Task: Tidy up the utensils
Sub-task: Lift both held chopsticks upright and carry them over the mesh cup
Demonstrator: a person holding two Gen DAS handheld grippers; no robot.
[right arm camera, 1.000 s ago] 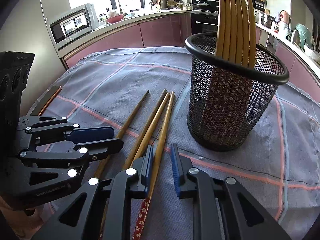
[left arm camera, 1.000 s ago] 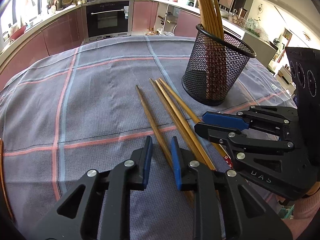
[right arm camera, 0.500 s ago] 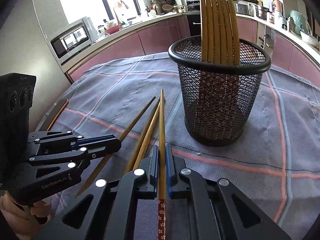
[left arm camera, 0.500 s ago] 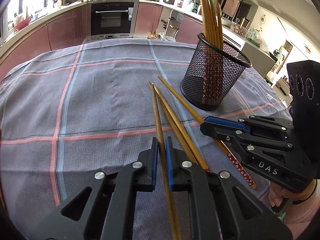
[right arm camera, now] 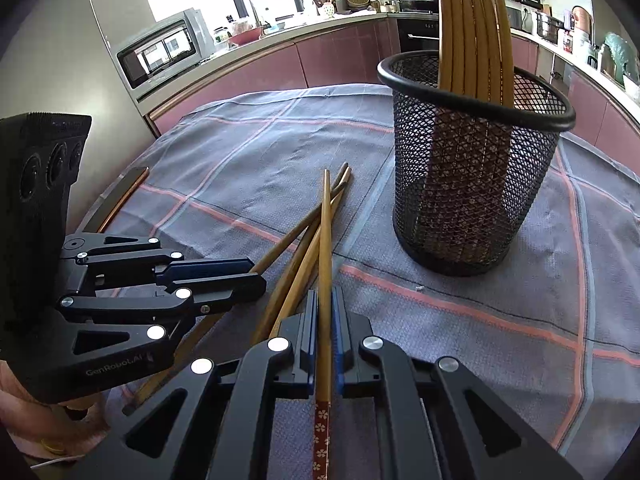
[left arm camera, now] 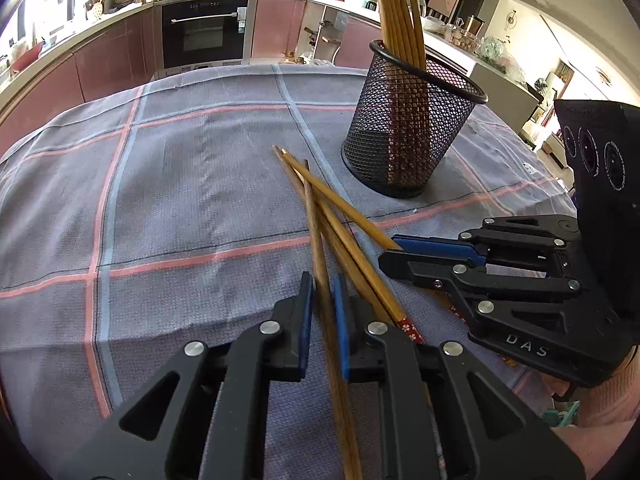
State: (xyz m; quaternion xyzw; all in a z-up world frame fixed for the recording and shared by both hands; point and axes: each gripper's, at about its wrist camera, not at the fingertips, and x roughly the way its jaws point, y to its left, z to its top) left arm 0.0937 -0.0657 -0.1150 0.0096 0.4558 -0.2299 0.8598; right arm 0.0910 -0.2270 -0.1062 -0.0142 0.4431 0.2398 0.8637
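A black mesh cup [left arm camera: 404, 132] holds several wooden chopsticks upright; it also shows in the right wrist view [right arm camera: 472, 168]. My left gripper [left arm camera: 322, 304] is shut on a dark wooden chopstick [left arm camera: 316, 232] and holds it slightly raised. My right gripper [right arm camera: 325, 320] is shut on a lighter chopstick [right arm camera: 326, 240] with a red flowered end. The right gripper also shows in the left wrist view [left arm camera: 394, 254], the left gripper in the right wrist view [right arm camera: 248, 276]. Two more chopsticks [left arm camera: 352, 276] lie on the cloth between the grippers, crossing under the held ones.
A grey checked tablecloth [left arm camera: 180, 200] covers the table. The table edge [right arm camera: 120, 196] runs along the left in the right wrist view. Kitchen counters, an oven and a microwave stand beyond the table.
Both grippers closed from open onto one chopstick each and lifted them a little. The held chopsticks swung and now cross the two lying ones.
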